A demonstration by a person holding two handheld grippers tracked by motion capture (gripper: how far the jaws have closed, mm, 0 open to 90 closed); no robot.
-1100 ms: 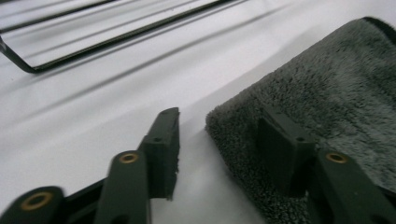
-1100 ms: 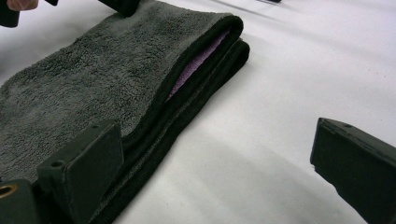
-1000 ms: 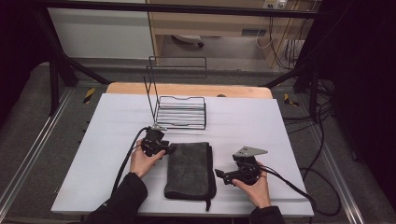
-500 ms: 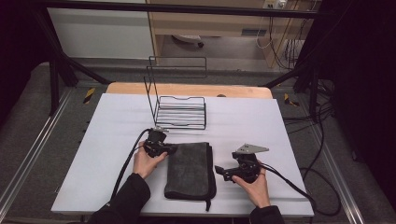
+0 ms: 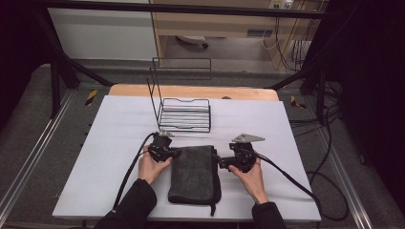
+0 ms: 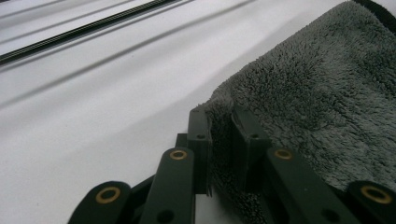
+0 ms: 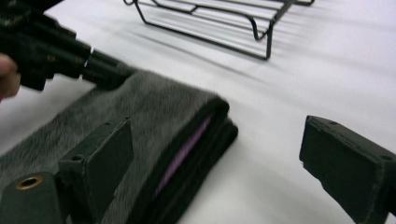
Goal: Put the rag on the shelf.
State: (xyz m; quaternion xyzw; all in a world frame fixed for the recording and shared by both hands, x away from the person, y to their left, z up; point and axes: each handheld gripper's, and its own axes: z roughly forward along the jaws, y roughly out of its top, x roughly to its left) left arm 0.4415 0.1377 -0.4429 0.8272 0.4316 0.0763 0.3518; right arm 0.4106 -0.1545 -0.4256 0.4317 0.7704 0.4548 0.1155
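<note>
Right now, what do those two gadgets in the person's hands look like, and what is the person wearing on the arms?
Both are black. The left gripper and right gripper each have two flat, blocky black jaws on linked bars with brass-coloured rivets. A black cable trails from the left one, and another black cable from the right. The right one carries a grey three-cornered plate on top. The sleeves are dark.

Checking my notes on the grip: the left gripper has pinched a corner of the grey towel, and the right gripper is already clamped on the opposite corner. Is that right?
Not quite. The left gripper does pinch the grey towel, its fingers having just closed on the corner. But the right gripper is not clamped: the right gripper view shows its fingers standing wide apart around the towel's folded corner, though they have begun closing.
</note>
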